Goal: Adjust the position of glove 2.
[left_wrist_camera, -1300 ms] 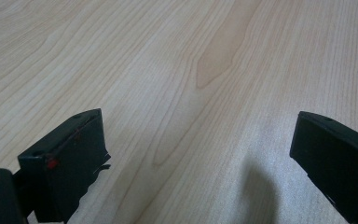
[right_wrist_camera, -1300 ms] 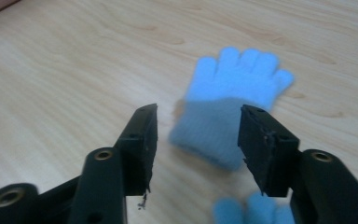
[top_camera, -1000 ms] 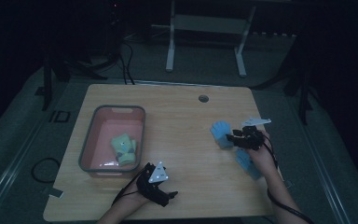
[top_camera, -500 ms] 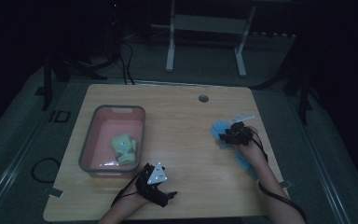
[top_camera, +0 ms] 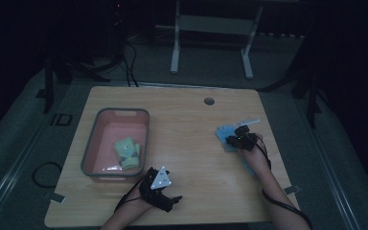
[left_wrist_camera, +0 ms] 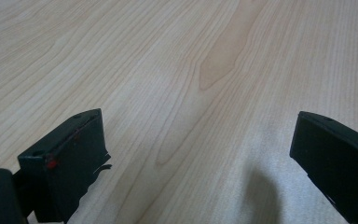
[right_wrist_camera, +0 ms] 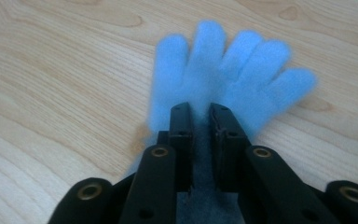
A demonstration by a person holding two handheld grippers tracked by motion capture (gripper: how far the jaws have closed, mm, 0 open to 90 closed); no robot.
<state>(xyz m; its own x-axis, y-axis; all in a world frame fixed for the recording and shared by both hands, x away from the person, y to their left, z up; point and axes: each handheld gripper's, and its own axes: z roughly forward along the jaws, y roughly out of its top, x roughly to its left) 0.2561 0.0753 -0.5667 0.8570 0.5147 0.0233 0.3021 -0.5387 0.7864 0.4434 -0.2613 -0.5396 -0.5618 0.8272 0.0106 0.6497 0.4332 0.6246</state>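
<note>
A fuzzy blue glove (top_camera: 224,133) lies flat on the right side of the wooden table (top_camera: 182,120). In the right gripper view its fingers (right_wrist_camera: 233,70) spread away from me. My right gripper (right_wrist_camera: 200,109) is shut on the glove's cuff end, with blue fabric pinched between the jaws; the high view shows the right gripper (top_camera: 235,139) low over the glove. My left gripper (top_camera: 170,189) rests near the table's front edge. In its own view the left gripper (left_wrist_camera: 200,126) is wide open over bare wood, holding nothing.
A pink bin (top_camera: 120,112) with a grey rim stands on the table's left half, and a green glove (top_camera: 127,152) lies inside it. A small round hole (top_camera: 209,101) marks the table's far edge. A faint blue patch (top_camera: 247,167) lies beside my right wrist.
My right gripper has shifted left onto the blue glove and has stayed there for the last half second. The left gripper has not moved.
</note>
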